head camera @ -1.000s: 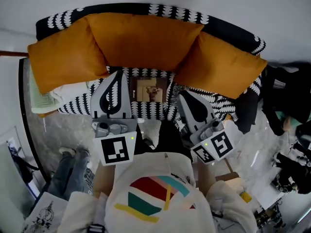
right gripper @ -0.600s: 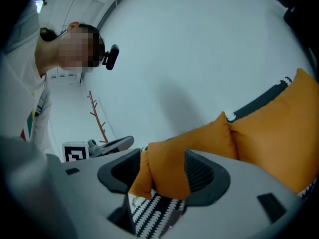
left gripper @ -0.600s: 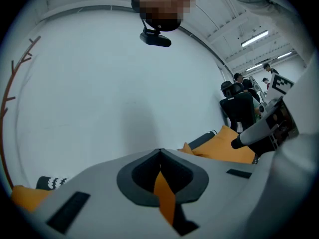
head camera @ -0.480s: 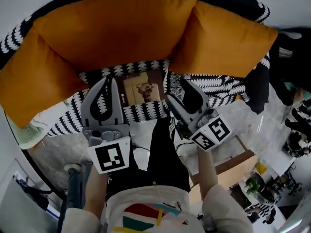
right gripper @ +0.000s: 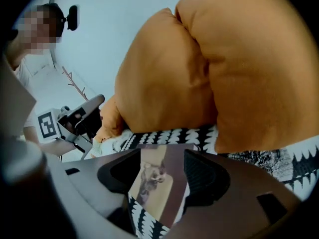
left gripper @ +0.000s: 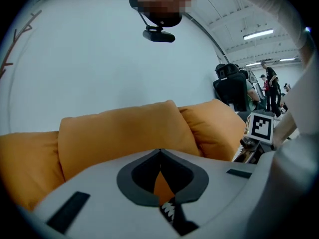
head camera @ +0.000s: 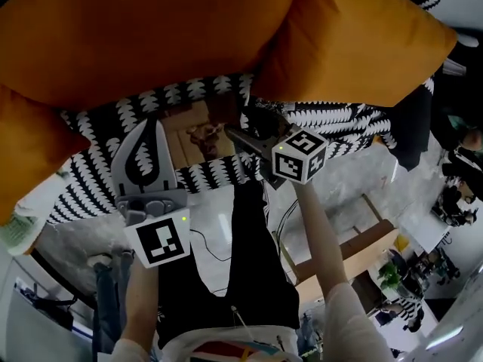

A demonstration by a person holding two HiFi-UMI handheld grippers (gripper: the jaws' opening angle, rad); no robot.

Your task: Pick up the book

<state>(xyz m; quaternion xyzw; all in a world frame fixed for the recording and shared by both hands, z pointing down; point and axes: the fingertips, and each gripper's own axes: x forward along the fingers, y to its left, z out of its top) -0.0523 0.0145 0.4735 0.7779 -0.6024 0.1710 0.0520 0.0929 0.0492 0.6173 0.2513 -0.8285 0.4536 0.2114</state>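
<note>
The book point(head camera: 198, 130), brown with a tan picture on its cover, lies flat on the black-and-white patterned sofa seat point(head camera: 332, 123) below the orange cushions. My right gripper point(head camera: 245, 124) is at the book's right edge with its jaws open. In the right gripper view the book point(right gripper: 154, 178) shows through the gap of that gripper point(right gripper: 162, 169), and neither pad presses on it. My left gripper point(head camera: 153, 124) hovers just left of the book, shut and empty. In its own view the left gripper point(left gripper: 160, 152) faces a cushion with its tips touching.
Three orange cushions point(head camera: 151, 36) lean against the sofa back right behind the book. A cardboard box point(head camera: 355, 247) and a cable point(head camera: 207, 240) lie on the floor by my legs. People stand in the far right background point(left gripper: 269, 88).
Both grippers have dropped toward the sofa seat and the view has closed in on the cushions. The right gripper's jaws have opened and it has rolled to the book's edge.
</note>
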